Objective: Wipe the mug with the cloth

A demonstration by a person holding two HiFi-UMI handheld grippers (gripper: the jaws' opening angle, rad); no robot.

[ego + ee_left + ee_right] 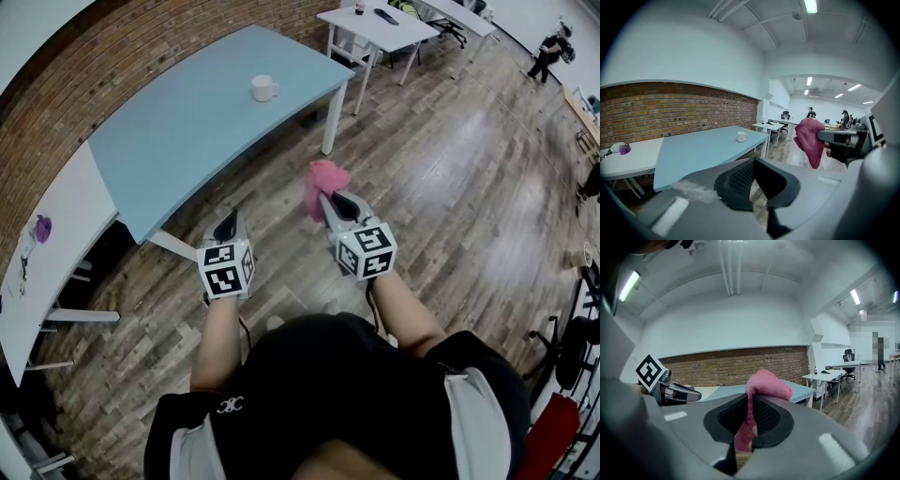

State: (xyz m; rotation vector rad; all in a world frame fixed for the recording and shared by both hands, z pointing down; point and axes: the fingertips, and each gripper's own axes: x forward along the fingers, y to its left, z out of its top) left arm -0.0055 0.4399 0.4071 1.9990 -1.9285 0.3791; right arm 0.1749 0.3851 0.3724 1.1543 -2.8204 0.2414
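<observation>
Right gripper (pixel 330 199) is clenched on the pink cloth (pixel 323 181). In the right gripper view the fabric is pinched between both pads, bunched above them with a tail hanging below. Left gripper (pixel 228 221) has its jaws pressed together with nothing between them; the left gripper view shows pad against pad, so it's empty. Both are held out in front of the person, above the wood floor (pixel 450 187), side by side, not touching.

The white mug (pixel 264 88) stands upright on the blue table (pixel 178 131), near its far right corner, handle to the right in the head view. It's well apart from both grippers, and nothing is near it on that table.

Progress, as I judge it: cloth in hand, so that part is done. The wipe itself is not begun, with no contact between cloth and mug. What's left is to get close to the table edge, probably steady or lift the mug with the free left gripper, then rub the cloth over it.
</observation>
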